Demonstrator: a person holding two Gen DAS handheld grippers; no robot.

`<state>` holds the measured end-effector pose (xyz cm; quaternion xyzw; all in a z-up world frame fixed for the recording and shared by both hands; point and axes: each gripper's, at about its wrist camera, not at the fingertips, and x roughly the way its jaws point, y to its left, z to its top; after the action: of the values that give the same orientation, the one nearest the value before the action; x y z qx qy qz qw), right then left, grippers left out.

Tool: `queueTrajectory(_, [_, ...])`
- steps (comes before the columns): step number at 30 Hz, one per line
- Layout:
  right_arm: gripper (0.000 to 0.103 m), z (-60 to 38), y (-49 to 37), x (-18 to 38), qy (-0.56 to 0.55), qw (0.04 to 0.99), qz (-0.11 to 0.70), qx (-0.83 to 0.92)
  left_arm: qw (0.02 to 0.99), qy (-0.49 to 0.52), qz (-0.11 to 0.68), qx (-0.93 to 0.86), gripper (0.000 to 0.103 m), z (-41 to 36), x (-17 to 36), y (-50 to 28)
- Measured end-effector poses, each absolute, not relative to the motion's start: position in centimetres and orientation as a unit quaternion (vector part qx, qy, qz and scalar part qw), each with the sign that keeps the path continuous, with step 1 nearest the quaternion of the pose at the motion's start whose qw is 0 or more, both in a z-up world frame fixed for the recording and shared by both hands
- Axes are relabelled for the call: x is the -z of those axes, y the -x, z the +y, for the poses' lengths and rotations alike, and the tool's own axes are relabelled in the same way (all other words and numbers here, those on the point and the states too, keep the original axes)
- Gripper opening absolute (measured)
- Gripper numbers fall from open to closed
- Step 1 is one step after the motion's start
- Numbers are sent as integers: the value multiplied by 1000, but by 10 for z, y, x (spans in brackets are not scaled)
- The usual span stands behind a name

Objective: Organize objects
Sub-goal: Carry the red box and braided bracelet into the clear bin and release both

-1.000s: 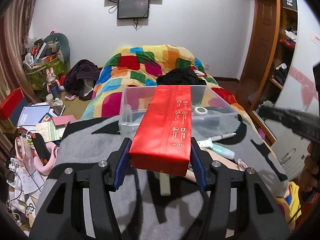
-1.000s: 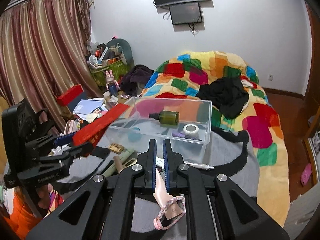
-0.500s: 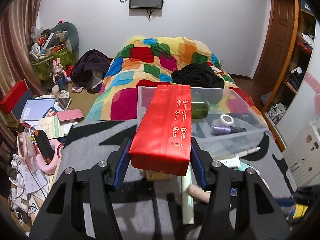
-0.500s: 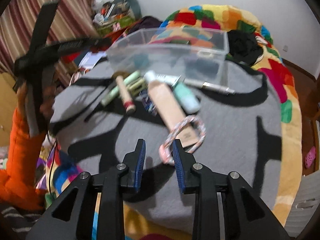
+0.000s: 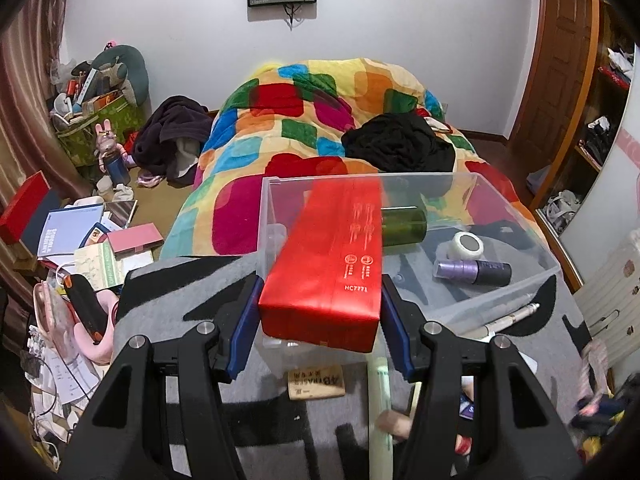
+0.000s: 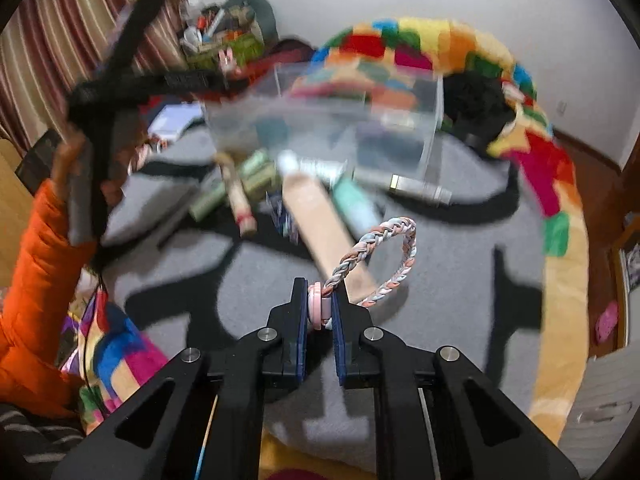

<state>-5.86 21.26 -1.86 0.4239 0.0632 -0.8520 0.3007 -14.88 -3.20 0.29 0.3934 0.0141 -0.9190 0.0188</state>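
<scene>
My left hand-held gripper (image 5: 320, 316) is closed on a long red box (image 5: 336, 256), with 1 blue pad pressing each long side near the end closest to me. The box points away from me, and its far end reaches over the near rim of the clear plastic bin (image 5: 532, 292) and into it. In the bin lie a dark green bottle (image 5: 404, 226), a small white roll of tape (image 5: 468, 245) and a purple bottle (image 5: 474, 271), all to the right of the box. The bin stands on a grey blanket with black shapes (image 5: 192, 292), which covers the bed. Just outside the bin's near wall, on the blanket, I see a silver pen (image 5: 510, 319), a small wooden eraser block (image 5: 316, 382) and a pale green tube (image 5: 380, 412) under the gripper.

My right hand-held gripper (image 6: 320, 306) has just been closing, and its pads now pinch the pink ring end of a braided bracelet (image 6: 384, 268). The loop of the bracelet stands up in front of the fingers, over the blanket. Beyond it lie a beige flat case (image 6: 320, 220), a mint tube (image 6: 356, 204) and a wooden stick (image 6: 238, 200), all blurred. At the left of this view, my hand (image 6: 68, 152) in an orange sleeve (image 6: 36, 292) holds the other gripper. Behind the bin lies a colourful quilt (image 5: 320, 120) with black clothing (image 5: 400, 144) on it.
</scene>
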Motion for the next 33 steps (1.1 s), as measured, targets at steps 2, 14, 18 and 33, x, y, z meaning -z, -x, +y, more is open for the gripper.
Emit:
queueTrajectory(2, [10, 212, 71, 3, -403, 295, 55, 865, 14, -398, 18, 917, 56, -32, -2, 153])
queueTrajectory(14, [10, 145, 173, -23, -376, 283, 28, 882, -3, -396, 16, 918, 57, -29, -4, 149])
queueTrajectory(18, [10, 120, 200, -3, -412, 281, 37, 866, -8, -394, 20, 919, 57, -32, -6, 142])
queueTrajectory(33, [63, 135, 198, 11, -450, 277, 24, 849, -21, -383, 12, 923, 64, -26, -9, 99])
